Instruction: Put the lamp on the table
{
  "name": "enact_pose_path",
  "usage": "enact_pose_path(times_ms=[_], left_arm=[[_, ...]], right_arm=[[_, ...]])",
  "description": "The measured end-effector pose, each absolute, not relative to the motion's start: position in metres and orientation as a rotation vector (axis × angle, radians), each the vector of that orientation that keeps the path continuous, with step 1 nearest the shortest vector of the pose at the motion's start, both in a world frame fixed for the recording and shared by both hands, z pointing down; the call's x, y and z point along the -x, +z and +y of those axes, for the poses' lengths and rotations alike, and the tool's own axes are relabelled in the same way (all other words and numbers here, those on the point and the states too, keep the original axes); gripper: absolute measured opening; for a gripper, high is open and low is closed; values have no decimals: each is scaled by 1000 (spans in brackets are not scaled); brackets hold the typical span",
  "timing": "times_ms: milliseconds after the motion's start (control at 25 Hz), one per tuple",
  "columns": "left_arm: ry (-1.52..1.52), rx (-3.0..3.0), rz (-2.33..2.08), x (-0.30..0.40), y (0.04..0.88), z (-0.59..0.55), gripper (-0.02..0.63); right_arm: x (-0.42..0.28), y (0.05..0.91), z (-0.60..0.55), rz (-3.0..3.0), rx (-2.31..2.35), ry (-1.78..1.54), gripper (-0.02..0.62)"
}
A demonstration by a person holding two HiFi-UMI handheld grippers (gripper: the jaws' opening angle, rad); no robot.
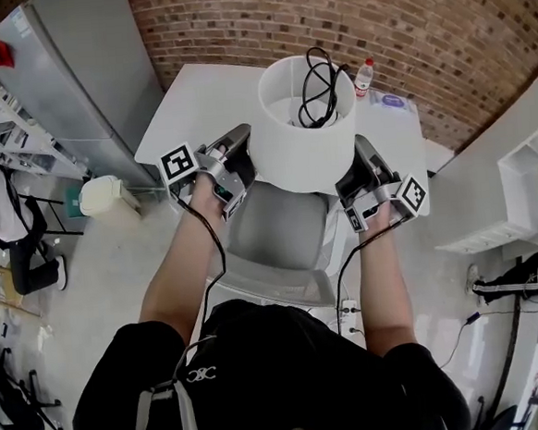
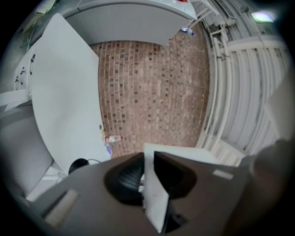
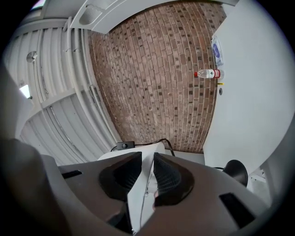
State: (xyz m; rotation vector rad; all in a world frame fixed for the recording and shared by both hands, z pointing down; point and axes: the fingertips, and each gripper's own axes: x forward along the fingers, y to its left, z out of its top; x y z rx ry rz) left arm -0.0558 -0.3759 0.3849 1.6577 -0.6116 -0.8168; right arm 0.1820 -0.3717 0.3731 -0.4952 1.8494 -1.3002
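Nothing legible anywhere. Red label on the bottle [image 1: 363, 75], far right on the table [image 1: 195, 95], too small to read.

White lamp [image 1: 303, 151] between the two claws, plain, no pattern, with a black cord [image 1: 318, 90] looped in its open top. The left gripper [image 1: 243, 151] is grey with black ribbed pads [image 2: 126, 177], and the white shade edge is nipped between them. The right gripper [image 1: 362, 160] is the same grey and black. Each one carries a cube of black-and-white square markers [image 1: 179, 163]. Ahead of the claws the table [image 1: 200, 99] is white, and beyond it the wall [image 1: 373, 6] is red-brown brick with pale mortar lines. The bottle [image 1: 363, 77] past the right gripper shows red on its label. Beneath the claws there's a grey chair [image 1: 280, 241]. Behind them the person's shirt [image 1: 263, 377] is black.
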Motion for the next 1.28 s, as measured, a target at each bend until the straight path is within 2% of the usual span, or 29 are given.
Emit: enact_pose_path(times_ms=[1280], left_arm=[[-686,-1675,-571,56,498,-693,63]], right_arm=[[-180,492,-687,1788,652,-1352,71]])
